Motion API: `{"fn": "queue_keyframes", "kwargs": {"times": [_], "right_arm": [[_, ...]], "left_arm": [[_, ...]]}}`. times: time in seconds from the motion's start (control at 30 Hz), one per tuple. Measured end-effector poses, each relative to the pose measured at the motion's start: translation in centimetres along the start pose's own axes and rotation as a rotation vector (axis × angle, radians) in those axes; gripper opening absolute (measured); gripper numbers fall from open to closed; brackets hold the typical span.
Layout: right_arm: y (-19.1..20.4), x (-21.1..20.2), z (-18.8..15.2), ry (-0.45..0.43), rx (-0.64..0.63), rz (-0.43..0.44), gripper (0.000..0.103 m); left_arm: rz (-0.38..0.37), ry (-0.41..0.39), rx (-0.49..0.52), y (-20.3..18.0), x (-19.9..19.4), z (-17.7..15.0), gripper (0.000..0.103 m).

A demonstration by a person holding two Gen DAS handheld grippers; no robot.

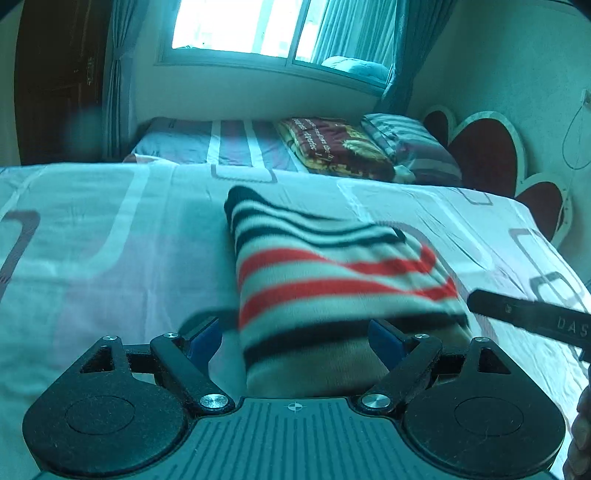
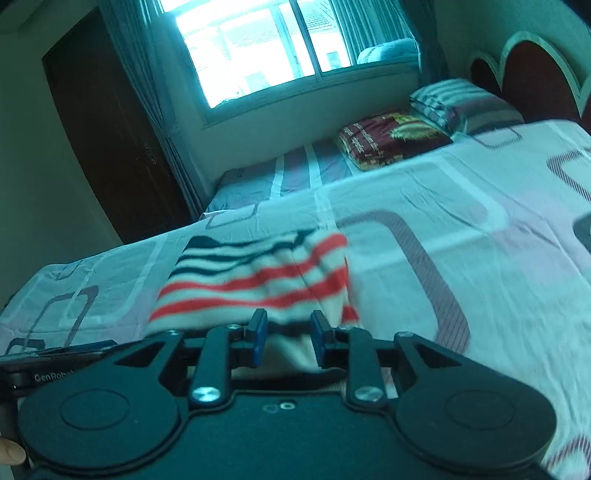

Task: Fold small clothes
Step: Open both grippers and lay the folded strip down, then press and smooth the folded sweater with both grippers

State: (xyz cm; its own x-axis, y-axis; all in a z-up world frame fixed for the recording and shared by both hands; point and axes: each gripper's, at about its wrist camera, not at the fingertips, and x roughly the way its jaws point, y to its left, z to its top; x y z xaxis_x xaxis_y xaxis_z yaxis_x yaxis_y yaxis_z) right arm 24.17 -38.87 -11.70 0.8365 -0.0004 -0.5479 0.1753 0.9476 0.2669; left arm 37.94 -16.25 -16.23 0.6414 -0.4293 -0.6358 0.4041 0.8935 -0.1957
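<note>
Striped knit garment (image 1: 325, 273), in black, red and pale bands, lying on the near bed (image 1: 110, 240) with its near end lifted toward both cameras. Left gripper (image 1: 295, 336): jaws spread wide to either side of the garment's near end, the blue pads (image 1: 205, 338) standing apart from the cloth on the left; contact on the right cannot be told. Right gripper (image 2: 286, 339): jaws narrow, a fold of the garment between the 2 blue pads (image 2: 258, 339); whether they press on it cannot be told, owing to blur. Both grippers point downward toward the bed. Fingertips (image 2: 11, 452) show at the lower left edge of the right wrist view. Beyond, a second bed (image 1: 221, 144) carries a folded dark-red blanket (image 1: 332, 147) and a striped pillow (image 1: 406, 140), below a window (image 1: 240, 26).
</note>
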Motion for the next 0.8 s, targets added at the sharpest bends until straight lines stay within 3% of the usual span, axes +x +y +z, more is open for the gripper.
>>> {"fn": "queue_keyframes", "kwargs": {"times": [0.3,0.43,0.53,0.63,0.8], "right_arm": [[1.1,8.4,4.2,0.016,-0.100,-0.032,0.025],[1.3,12.6,3.2,0.073,-0.214,-0.100,0.024],[0.4,13.2,2.5,0.045,-0.177,-0.091,0.028],[-1.1,13.2,2.1,0.026,-0.088,-0.048,0.029],[-0.1,12.4,2.5,0.039,-0.114,-0.062,0.031]], "left_arm": [[0.068,0.043,-0.014,0.5,7.6,3.0,0.086],[0.082,0.073,-0.090,1.5,10.5,3.9,0.087],[0.085,0.089,-0.146,2.4,12.1,4.1,0.087],[0.094,0.078,-0.119,2.2,12.6,3.8,0.088],[0.108,0.050,-0.125,2.1,11.0,3.6,0.088]]}}
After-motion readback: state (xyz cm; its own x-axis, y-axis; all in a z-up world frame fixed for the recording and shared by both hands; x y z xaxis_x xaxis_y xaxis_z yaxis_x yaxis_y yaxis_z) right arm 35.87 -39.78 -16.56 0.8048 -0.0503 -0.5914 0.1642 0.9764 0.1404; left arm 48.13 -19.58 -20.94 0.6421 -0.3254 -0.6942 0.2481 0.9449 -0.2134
